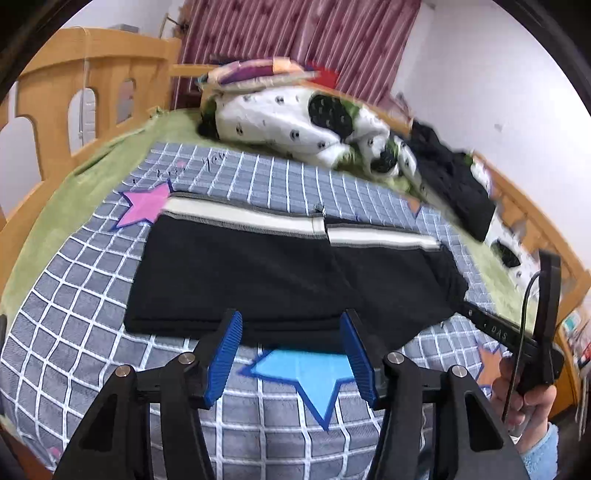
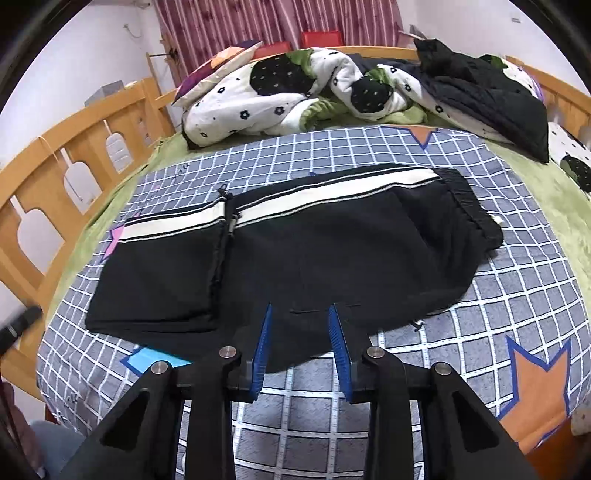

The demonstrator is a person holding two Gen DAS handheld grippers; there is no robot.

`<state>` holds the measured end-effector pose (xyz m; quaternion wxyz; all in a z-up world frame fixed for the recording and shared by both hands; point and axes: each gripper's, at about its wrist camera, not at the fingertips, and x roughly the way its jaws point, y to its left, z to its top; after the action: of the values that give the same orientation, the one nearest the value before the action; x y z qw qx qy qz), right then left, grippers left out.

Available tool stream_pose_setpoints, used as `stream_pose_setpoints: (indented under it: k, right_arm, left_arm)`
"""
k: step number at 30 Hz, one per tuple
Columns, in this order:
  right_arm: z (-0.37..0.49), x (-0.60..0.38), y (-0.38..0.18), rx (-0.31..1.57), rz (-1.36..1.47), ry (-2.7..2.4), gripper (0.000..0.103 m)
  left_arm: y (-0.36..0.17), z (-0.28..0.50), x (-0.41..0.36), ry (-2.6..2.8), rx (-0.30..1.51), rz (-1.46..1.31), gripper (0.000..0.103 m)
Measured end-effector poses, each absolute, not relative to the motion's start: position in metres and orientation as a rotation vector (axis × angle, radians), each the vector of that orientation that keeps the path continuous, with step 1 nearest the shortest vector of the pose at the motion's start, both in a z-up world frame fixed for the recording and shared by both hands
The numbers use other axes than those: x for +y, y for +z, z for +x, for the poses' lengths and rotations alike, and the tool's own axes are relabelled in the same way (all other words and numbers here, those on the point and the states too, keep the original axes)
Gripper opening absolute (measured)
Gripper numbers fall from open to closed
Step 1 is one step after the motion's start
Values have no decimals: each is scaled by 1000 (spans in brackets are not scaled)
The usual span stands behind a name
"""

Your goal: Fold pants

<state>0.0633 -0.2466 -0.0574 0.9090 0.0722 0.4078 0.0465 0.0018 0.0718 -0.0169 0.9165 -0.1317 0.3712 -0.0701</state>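
Note:
Black pants (image 1: 258,273) with a white side stripe lie flat on the grey checked blanket (image 1: 74,332). In the right wrist view the pants (image 2: 332,254) have the leg ends folded over at the left and the waistband (image 2: 469,203) at the right. My left gripper (image 1: 291,314) hovers at the pants' near edge, open, with nothing between its blue pads (image 1: 225,354). The right gripper (image 2: 301,306) stands over the near edge further right, jaws apart and empty. In the left wrist view the right gripper (image 1: 517,332) shows at the right, held by a hand (image 1: 532,402).
A crumpled white flowered quilt (image 2: 266,96) and a black garment (image 2: 491,92) lie at the far side of the bed. A wooden bed rail (image 2: 48,195) runs along the left, with a red striped curtain (image 1: 295,33) behind. Coloured stars mark the blanket: blue (image 1: 306,373), pink (image 1: 146,208), orange (image 2: 535,387).

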Motion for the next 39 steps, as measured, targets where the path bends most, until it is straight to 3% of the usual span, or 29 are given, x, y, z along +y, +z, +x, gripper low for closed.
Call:
stream_pose_setpoints:
  k: [10, 16, 39]
  right_arm:
    - [66, -238, -62, 806, 127, 61, 32]
    - [61, -230, -63, 774, 27, -4, 35]
    - [64, -252, -66, 790, 105, -52, 42]
  left_arm:
    - [-42, 9, 71, -75, 818, -130, 54]
    - [-39, 7, 68, -86, 804, -136, 54]
    - [-42, 7, 82, -74, 822, -201, 55]
